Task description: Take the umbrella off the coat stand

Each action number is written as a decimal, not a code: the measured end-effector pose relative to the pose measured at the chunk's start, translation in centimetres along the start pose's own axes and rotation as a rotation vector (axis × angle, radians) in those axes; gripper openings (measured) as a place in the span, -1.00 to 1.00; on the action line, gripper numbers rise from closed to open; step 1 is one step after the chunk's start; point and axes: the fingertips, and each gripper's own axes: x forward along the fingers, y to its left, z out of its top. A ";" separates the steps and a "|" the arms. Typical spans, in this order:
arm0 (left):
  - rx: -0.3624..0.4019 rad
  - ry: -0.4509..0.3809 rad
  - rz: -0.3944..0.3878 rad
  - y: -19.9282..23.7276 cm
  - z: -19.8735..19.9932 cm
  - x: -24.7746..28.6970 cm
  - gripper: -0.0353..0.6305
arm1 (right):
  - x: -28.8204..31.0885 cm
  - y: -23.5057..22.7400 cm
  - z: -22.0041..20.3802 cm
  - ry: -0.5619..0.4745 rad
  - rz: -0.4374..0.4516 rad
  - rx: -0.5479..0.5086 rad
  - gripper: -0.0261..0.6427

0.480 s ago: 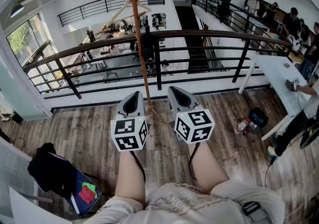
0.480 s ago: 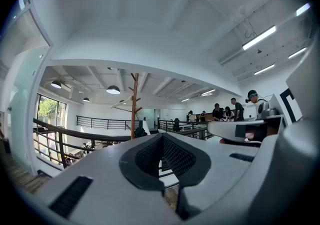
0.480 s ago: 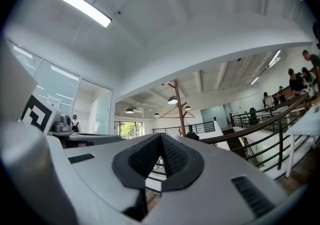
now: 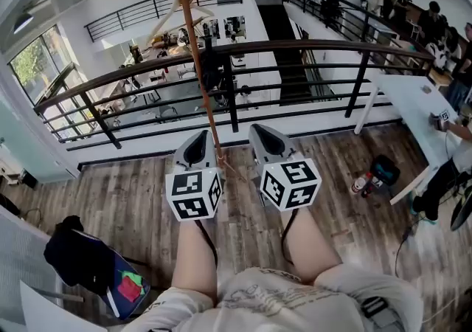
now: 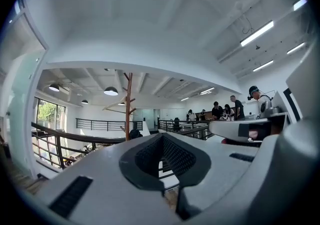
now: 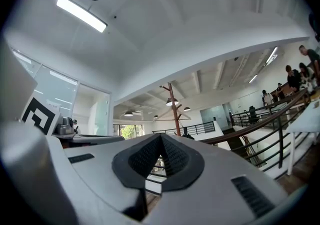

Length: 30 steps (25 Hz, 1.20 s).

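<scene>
Wooden coat stand (image 4: 195,35) stands just beyond the closed, empty left gripper (image 4: 198,142) and right gripper (image 4: 264,137), seemingly close against railing (image 4: 310,45).

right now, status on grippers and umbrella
Left gripper, right gripper shut, empty. Umbrella hangs dark on coat stand, dead ahead, untouched. Nothing in the way.

I counted one coat stand (image 4: 190,28), one umbrella (image 4: 212,66), one white table (image 4: 404,102) and two grippers (left gripper (image 4: 198,142), right gripper (image 4: 264,139)).

Wood-plank floor (image 4: 110,198) under coat stand (image 4: 194,43), blue bag (image 4: 383,173), bottles (image 4: 361,185)
</scene>
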 end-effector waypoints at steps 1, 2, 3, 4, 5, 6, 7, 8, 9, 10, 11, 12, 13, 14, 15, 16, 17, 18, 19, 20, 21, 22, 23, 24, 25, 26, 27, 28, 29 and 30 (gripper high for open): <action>0.003 0.000 0.003 -0.5 0.1 0.3 -0.88 | -0.1 -0.7 0.2 -0.001 -0.002 0.002 -0.91; 0.005 -0.001 0.006 -1.1 0.2 0.7 -0.88 | -0.3 -1.4 0.3 -0.001 -0.003 0.001 -0.91; 0.005 -0.002 0.009 -1.6 0.2 1.1 -0.88 | -0.4 -2.1 0.4 -0.001 -0.004 0.000 -0.91; 0.004 -0.003 0.012 -2.2 0.2 1.5 -0.88 | -0.5 -2.8 0.4 0.000 -0.003 0.000 -0.91; 0.003 -0.002 0.015 -2.6 0.2 1.8 -0.88 | -0.6 -3.4 0.4 0.003 -0.002 0.002 -0.91; 0.000 -0.001 0.020 -3.1 0.1 2.2 -0.88 | -0.6 -4.0 0.4 0.007 0.002 0.005 -0.91; -0.002 0.001 0.027 -3.5 0.1 2.5 -0.88 | -0.5 -4.5 0.3 0.011 0.012 0.009 -0.91; -0.004 0.004 0.035 -4.0 0.0 3.0 -0.88 | -0.4 -5.1 0.4 0.016 0.026 0.012 -0.91; -0.007 0.006 0.042 -4.7 -0.1 3.7 -0.88 | -0.4 -5.7 0.4 0.020 0.043 0.012 -0.91; -0.009 0.008 0.047 -5.5 -0.2 4.5 -0.88 | -0.3 -6.6 0.5 0.022 0.057 0.008 -0.91; -0.010 0.009 0.047 -6.3 -0.3 5.5 -0.88 | -0.2 -7.6 0.6 0.022 0.065 0.002 -0.91; -0.008 0.010 0.045 -7.2 -0.4 6.5 -0.88 | -0.1 -8.6 0.7 0.020 0.068 -0.003 -0.91; -0.003 0.012 0.043 -7.8 -0.5 7.3 -0.88 | 0.0 -9.5 0.6 0.019 0.068 -0.006 -0.91; 0.002 0.014 0.043 -8.1 -0.6 7.9 -0.88 | 0.2 -10.2 0.5 0.019 0.069 -0.006 -0.91; 0.004 0.016 0.044 -8.3 -0.7 8.4 -0.88 | 0.5 -10.6 0.5 0.019 0.072 -0.003 -0.91; 0.004 0.017 0.047 -8.3 -0.7 8.8 -0.88 | 0.8 -11.1 0.5 0.019 0.074 0.001 -0.91; 0.004 0.018 0.050 -8.3 -0.8 9.3 -0.88 | 1.1 -11.5 0.4 0.018 0.075 0.006 -0.91; 0.005 0.020 0.053 -8.3 -0.8 9.7 -0.88 | 1.5 -11.9 0.4 0.017 0.076 0.012 -0.91; 0.007 0.022 0.054 -8.2 -0.9 10.1 -0.88 | 1.8 -12.2 0.4 0.017 0.078 0.018 -0.91; 0.008 0.024 0.055 -8.2 -1.0 10.6 -0.88 | 2.2 -12.5 0.3 0.019 0.080 0.021 -0.91; 0.007 0.025 0.056 -8.1 -1.0 11.1 -0.88 | 2.6 -12.7 0.2 0.022 0.082 0.021 -0.91; 0.003 0.024 0.056 -8.0 -1.1 11.6 -0.88 | 3.0 -12.9 0.1 0.026 0.083 0.018 -0.91; 0.000 0.022 0.056 -7.9 -1.0 12.1 -0.88 | 3.4 -13.2 0.0 0.029 0.084 0.015 -0.91; -0.003 0.020 0.054 -7.8 -1.0 12.6 -0.88 | 3.8 -13.4 -0.1 0.031 0.084 0.012 -0.91; -0.003 0.019 0.051 -7.6 -1.1 13.2 -0.88 | 4.2 -13.7 -0.2 0.032 0.082 0.010 -0.91; -0.002 0.020 0.048 -7.4 -1.3 13.8 -0.88 | 4.7 -14.0 -0.4 0.032 0.080 0.009 -0.91; 0.000 0.021 0.046 -7.1 -1.5 14.4 -0.88 | 5.3 -14.2 -0.7 0.032 0.079 0.011 -0.91; 0.000 0.022 0.044 -6.7 -1.8 15.1 -0.88 | 6.0 -14.5 -1.0 0.033 0.080 0.016 -0.91; -0.001 0.021 0.042 -6.4 -2.0 15.9 -0.88 | 6.7 -14.8 -1.2 0.034 0.082 0.024 -0.91; -0.006 0.018 0.040 -6.0 -2.1 16.6 -0.88 | 7.4 -15.1 -1.5 0.036 0.087 0.037 -0.91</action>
